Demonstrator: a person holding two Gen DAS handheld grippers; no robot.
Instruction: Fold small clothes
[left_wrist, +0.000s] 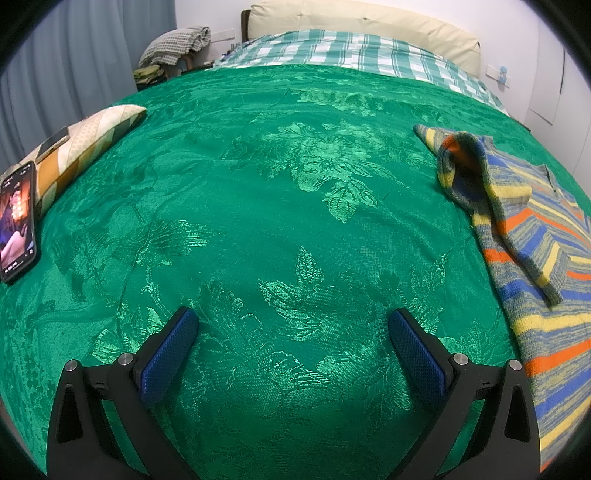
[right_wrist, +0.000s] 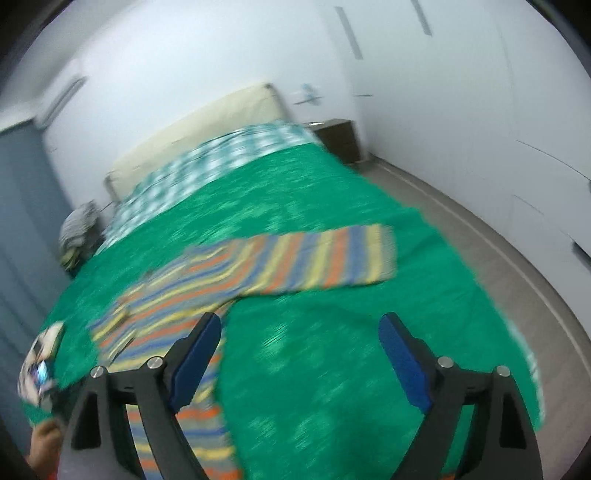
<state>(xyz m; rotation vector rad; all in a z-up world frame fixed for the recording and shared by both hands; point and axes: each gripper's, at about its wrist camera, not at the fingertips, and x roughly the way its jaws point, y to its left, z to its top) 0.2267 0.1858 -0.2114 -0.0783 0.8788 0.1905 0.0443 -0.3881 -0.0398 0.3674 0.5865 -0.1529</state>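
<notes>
A small knitted sweater (left_wrist: 535, 240), striped in blue, orange, yellow and grey, lies on the green bedspread (left_wrist: 258, 221) at the right of the left wrist view, one sleeve (left_wrist: 465, 170) bunched and turned back over it. My left gripper (left_wrist: 293, 321) is open over bare bedspread, well left of the sweater, with nothing between its fingers. The right wrist view is blurred. There the sweater (right_wrist: 207, 288) lies spread out, its other sleeve (right_wrist: 332, 258) stretched flat to the right. My right gripper (right_wrist: 299, 325) is open and empty above the bedspread, its left finger over the sweater's body.
A lit phone (left_wrist: 18, 221) lies at the bed's left edge beside a striped pillow (left_wrist: 85, 144) that carries a second phone (left_wrist: 53, 142). A checked sheet (left_wrist: 351, 51) and headboard (left_wrist: 369, 26) are at the far end. Floor (right_wrist: 480, 240) and a nightstand (right_wrist: 340, 138) lie to the right. A hand (right_wrist: 44, 446) shows at lower left.
</notes>
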